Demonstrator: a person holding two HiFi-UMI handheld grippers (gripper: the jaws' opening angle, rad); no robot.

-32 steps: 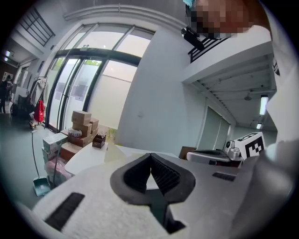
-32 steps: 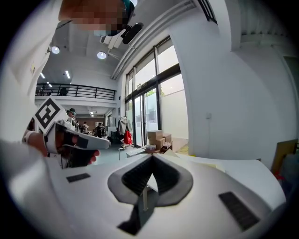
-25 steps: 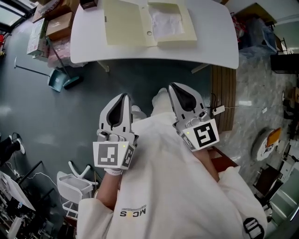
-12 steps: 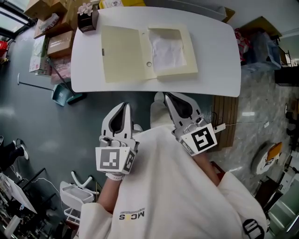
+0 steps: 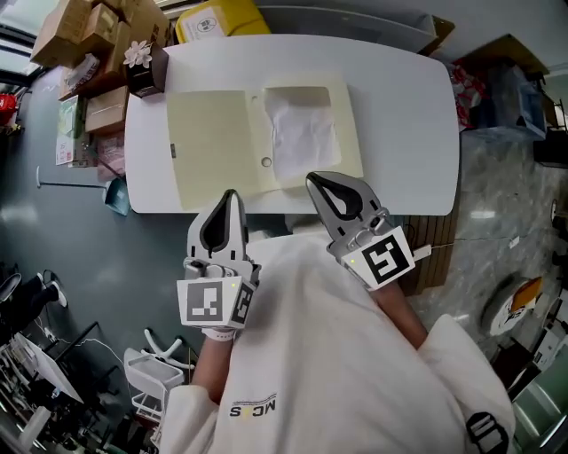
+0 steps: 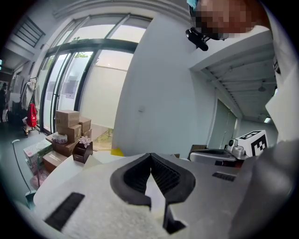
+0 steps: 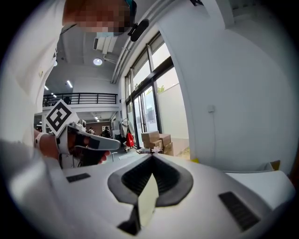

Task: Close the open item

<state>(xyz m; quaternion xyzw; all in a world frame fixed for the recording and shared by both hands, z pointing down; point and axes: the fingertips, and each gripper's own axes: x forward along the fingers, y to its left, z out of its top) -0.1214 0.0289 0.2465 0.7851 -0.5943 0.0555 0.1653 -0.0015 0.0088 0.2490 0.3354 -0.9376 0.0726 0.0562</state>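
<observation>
Head view, looking steeply down. A white table point(image 5: 399, 106) w/ rounded corners fills the upper half of the frame. Below it is a person in a white coat point(image 5: 311, 355), arms fwd, one gripper per hand.

A flat cream box point(image 5: 253, 133) lies open at the table's centre. Its lid point(image 5: 209, 146) is folded flat to the left. Its tray point(image 5: 348, 133) is on the right, w/ crumpled white paper point(image 5: 302, 137) inside.

The left gripper point(image 5: 230, 193) sits over the table's near edge, tip just short of the lid's near side. The left gripper view shows its fingers pressed together at the tips, nothing btwn them. The right gripper point(image 5: 311, 179) is beside it, tip just short of the tray's near rim. Its own view shows its fingers also pressed together & empty. Neither visibly touches the box.

Cardboard cartons point(image 5: 89, 27) are stacked on the floor past the table's far-left corner, & a yellow bin point(image 5: 217, 18) stands behind the far edge. A small dark box w/ a pale flower point(image 5: 146, 66) stands on the far-left corner, well apart from the cream box.
</observation>
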